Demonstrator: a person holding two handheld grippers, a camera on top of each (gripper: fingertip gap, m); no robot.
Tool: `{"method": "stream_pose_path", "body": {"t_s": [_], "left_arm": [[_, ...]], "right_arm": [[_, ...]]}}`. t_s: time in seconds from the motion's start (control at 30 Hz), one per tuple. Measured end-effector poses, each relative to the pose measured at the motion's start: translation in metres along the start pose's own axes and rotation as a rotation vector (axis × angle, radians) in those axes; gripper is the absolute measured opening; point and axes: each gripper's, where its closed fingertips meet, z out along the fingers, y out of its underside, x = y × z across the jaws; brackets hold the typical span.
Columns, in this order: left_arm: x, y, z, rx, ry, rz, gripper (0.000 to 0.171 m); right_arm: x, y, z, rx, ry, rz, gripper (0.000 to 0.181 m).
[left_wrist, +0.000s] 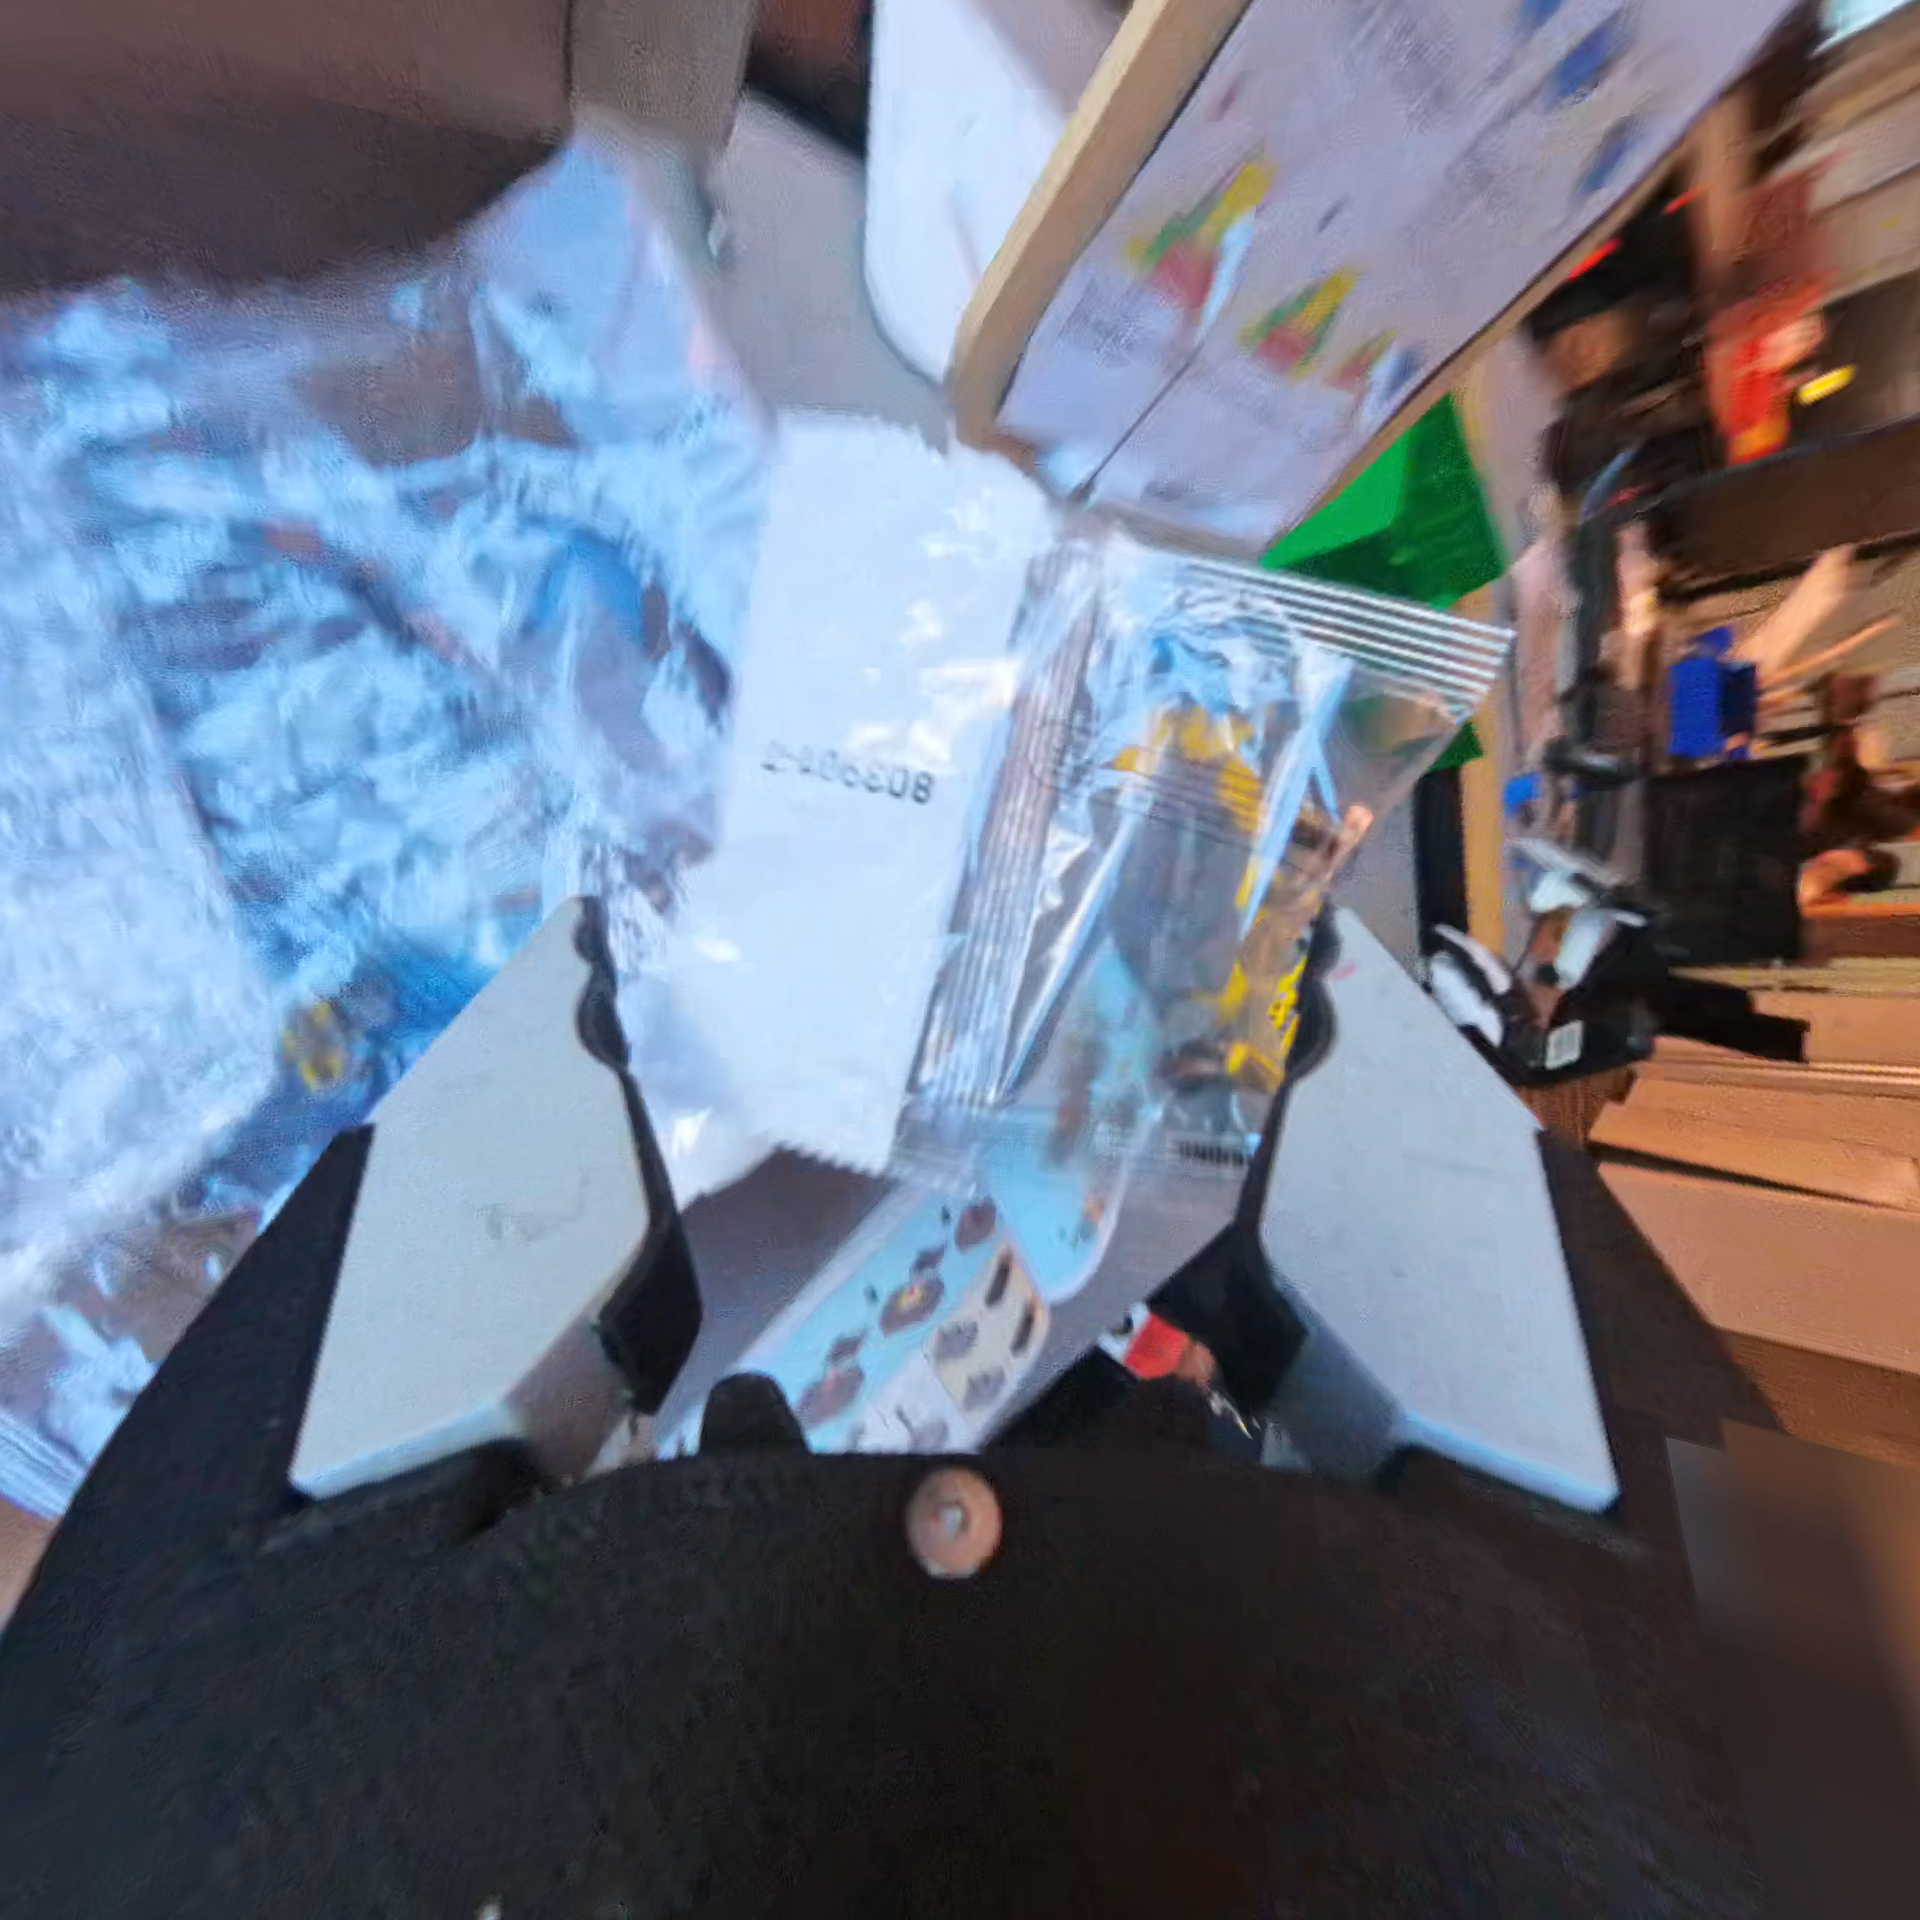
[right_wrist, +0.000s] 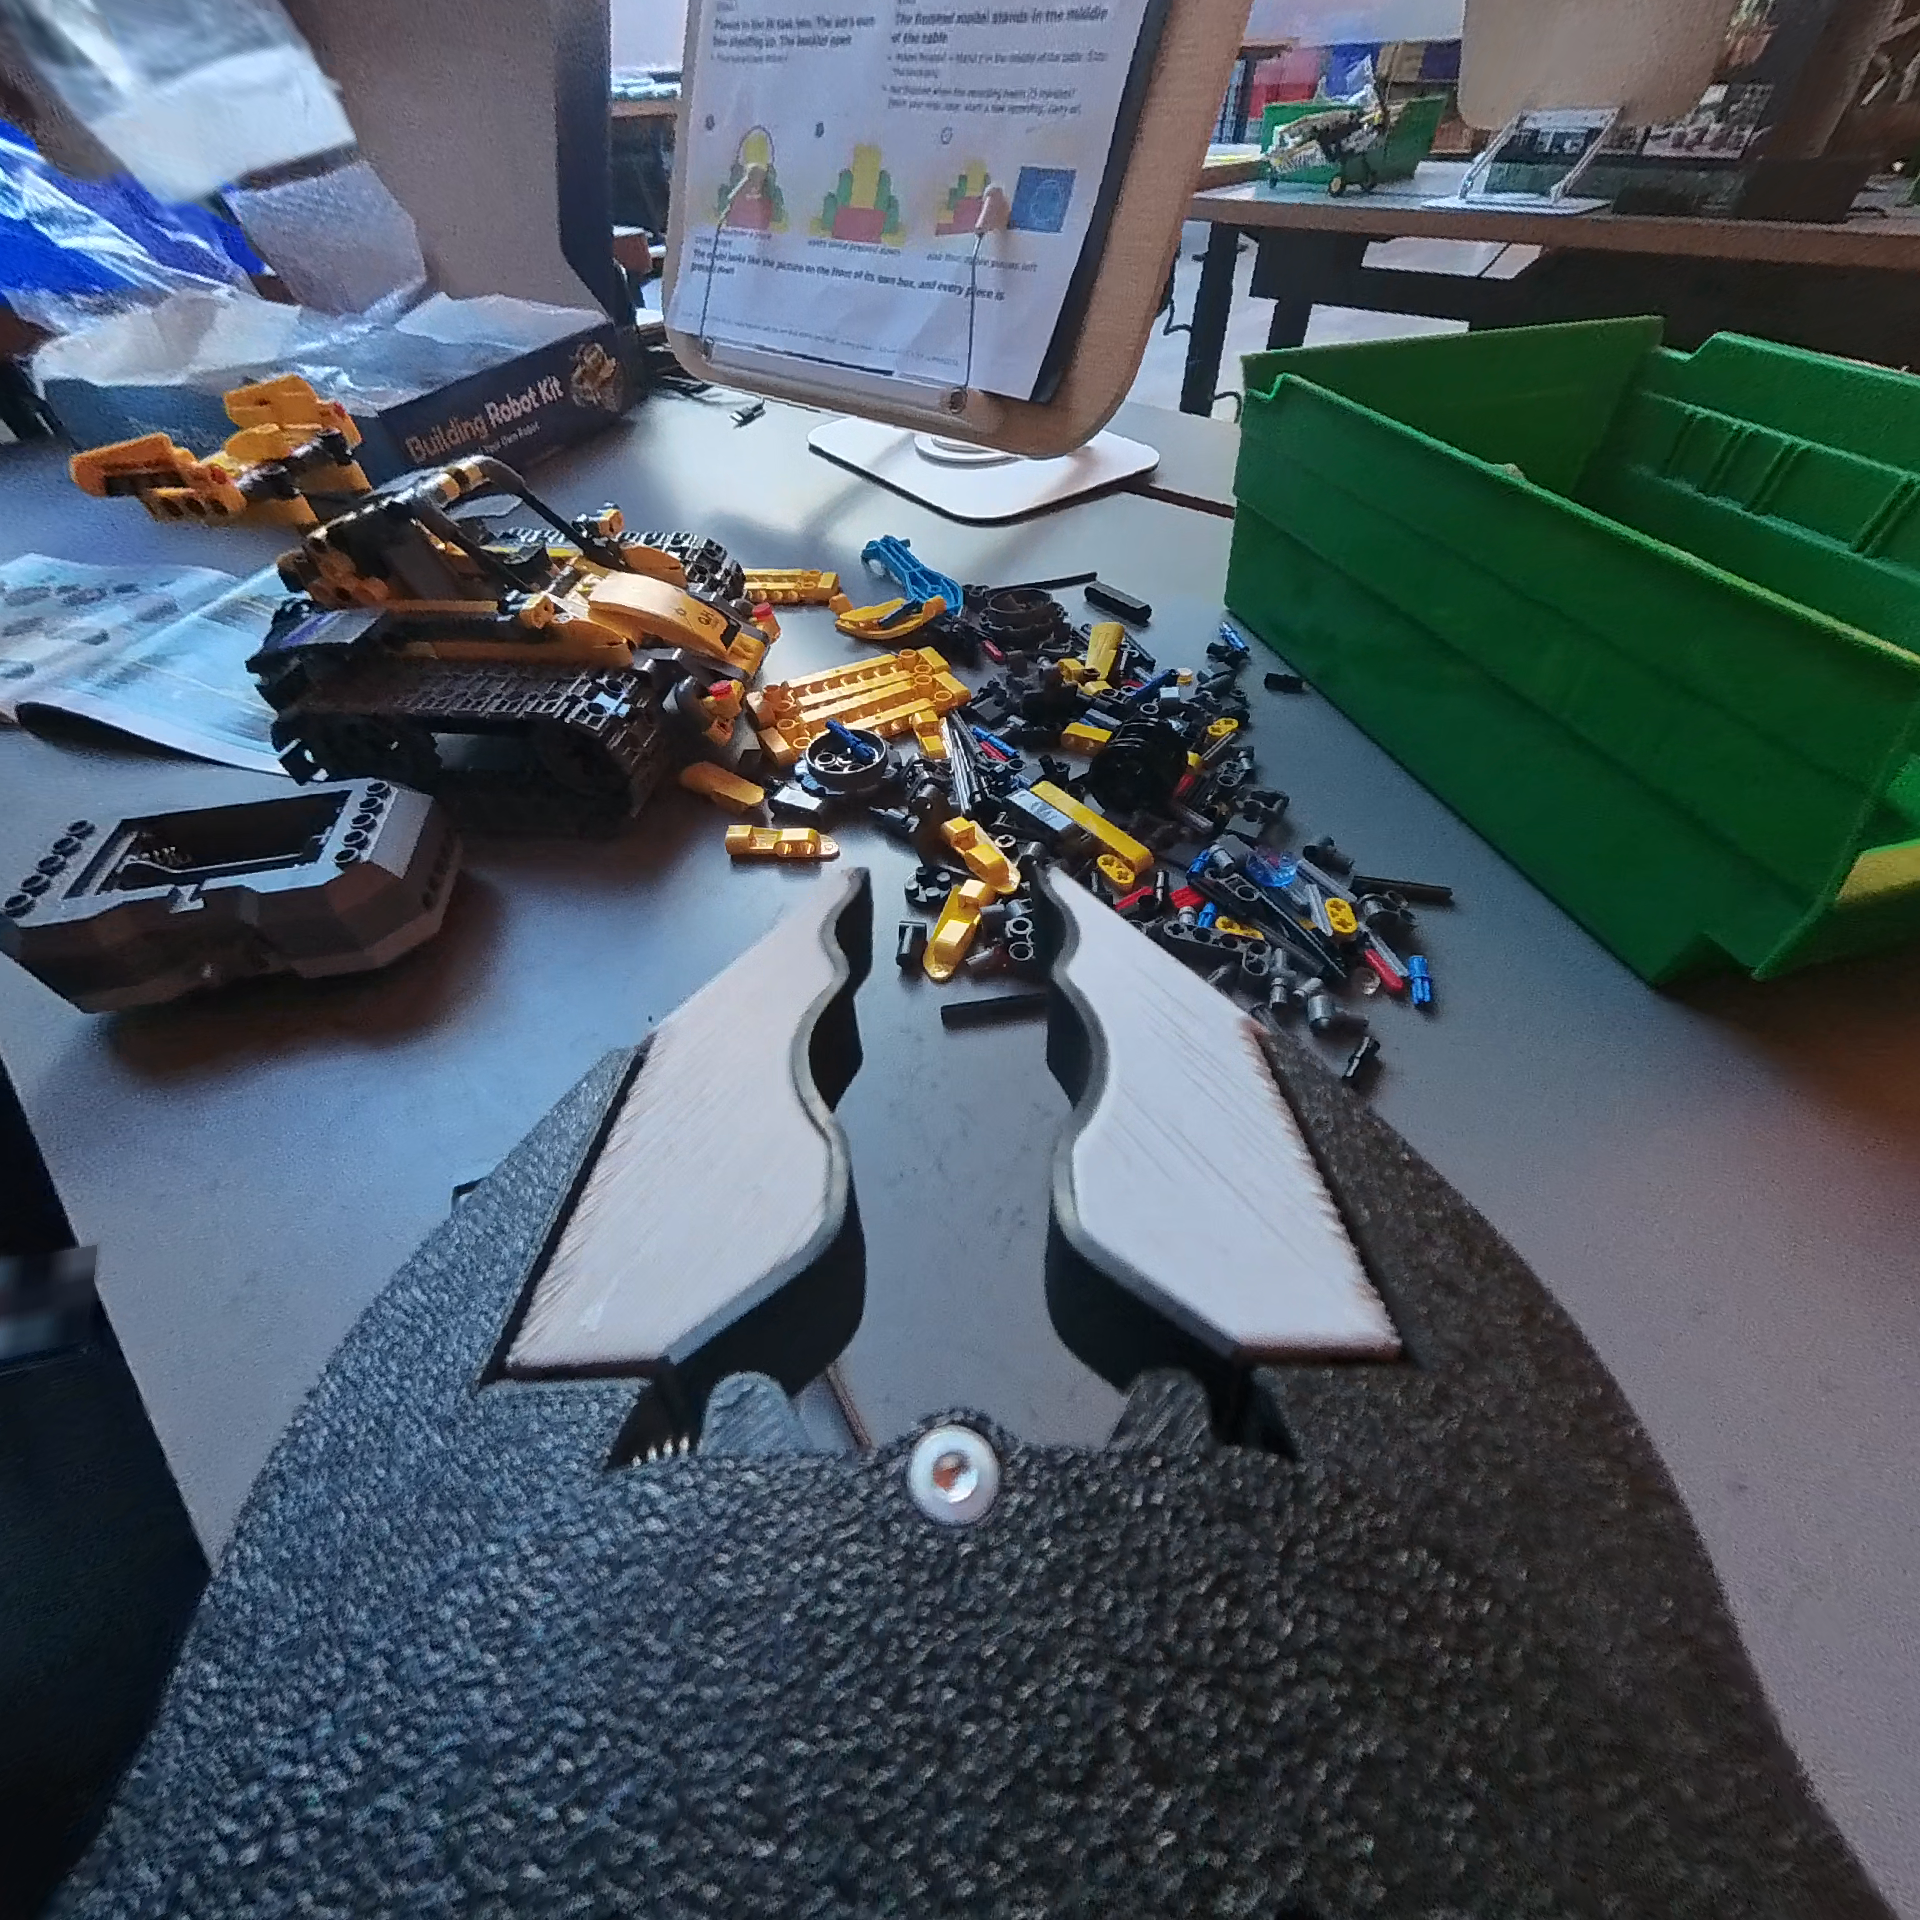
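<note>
My left gripper (left_wrist: 961, 935) is open wide. Between its fingers lie a clear zip bag (left_wrist: 1195, 831) with small yellow and dark pieces and a white paper packet (left_wrist: 862, 727); the view is blurred. The bag lies against the right finger (left_wrist: 1382, 1143). A printed booklet (left_wrist: 935, 1320) shows below the bags. My right gripper (right_wrist: 954, 894) is open and empty, low over the dark table (right_wrist: 623, 1039). Its tips reach the near edge of a pile of loose yellow, black and blue building pieces (right_wrist: 1091, 748). A yellow and black tracked vehicle model (right_wrist: 488, 644) stands left of the pile.
A green bin (right_wrist: 1558, 623) stands at the right. An instruction board on a white stand (right_wrist: 914, 208) is at the back. A black housing block (right_wrist: 229, 883), a booklet (right_wrist: 114, 644), a yellow arm assembly (right_wrist: 218, 457) and the open kit box (right_wrist: 499, 405) lie left. Crumpled plastic bags (left_wrist: 260, 675) fill the left. The grippers' ends are close to 65 cm from one another.
</note>
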Motion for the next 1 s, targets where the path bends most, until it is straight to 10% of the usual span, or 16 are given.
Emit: {"method": "stream_pose_path", "body": {"t_s": [0.1, 0.17, 0.2, 0.3, 0.37, 0.43, 0.6, 0.77, 1.0], "left_arm": [[-0.073, -0.001, -0.026, -0.053, -0.519, 0.301, 0.081], [-0.102, -0.001, -0.043, -0.070, -0.780, 0.408, 0.111], [-0.097, -0.001, -0.038, -0.031, -0.691, 0.313, 0.116], [-0.055, -0.029, -0.039, 0.248, -0.304, 0.107, 0.060], [-0.025, -0.038, -0.050, 0.362, -0.260, 0.250, 0.021], [0.018, -0.023, -0.043, 0.355, -0.231, 0.422, 0.021], [0.142, 0.120, 0.012, 0.143, 0.006, 0.780, 0.030], [0.195, 0.295, 0.095, -0.052, 0.193, 0.960, 0.023], [0.208, 0.391, 0.198, -0.222, 0.187, 0.971, 0.062]], "right_arm": [[0.000, 0.001, 0.001, -0.011, 0.000, 0.000, 0.031], [0.000, 0.001, 0.001, -0.008, 0.002, 0.000, 0.030], [0.000, 0.001, 0.001, -0.007, 0.003, 0.001, 0.030], [0.001, 0.002, 0.002, -0.014, 0.004, 0.006, 0.031], [0.001, 0.002, 0.002, -0.013, 0.007, 0.002, 0.031], [0.001, 0.001, 0.001, -0.006, 0.009, 0.002, 0.031], [0.001, -0.004, -0.003, 0.030, -0.017, 0.035, 0.035], [-0.009, -0.001, 0.000, 0.009, -0.062, 0.006, 0.042], [-0.077, 0.026, -0.005, -0.280, -0.405, 0.029, 0.066]]}}
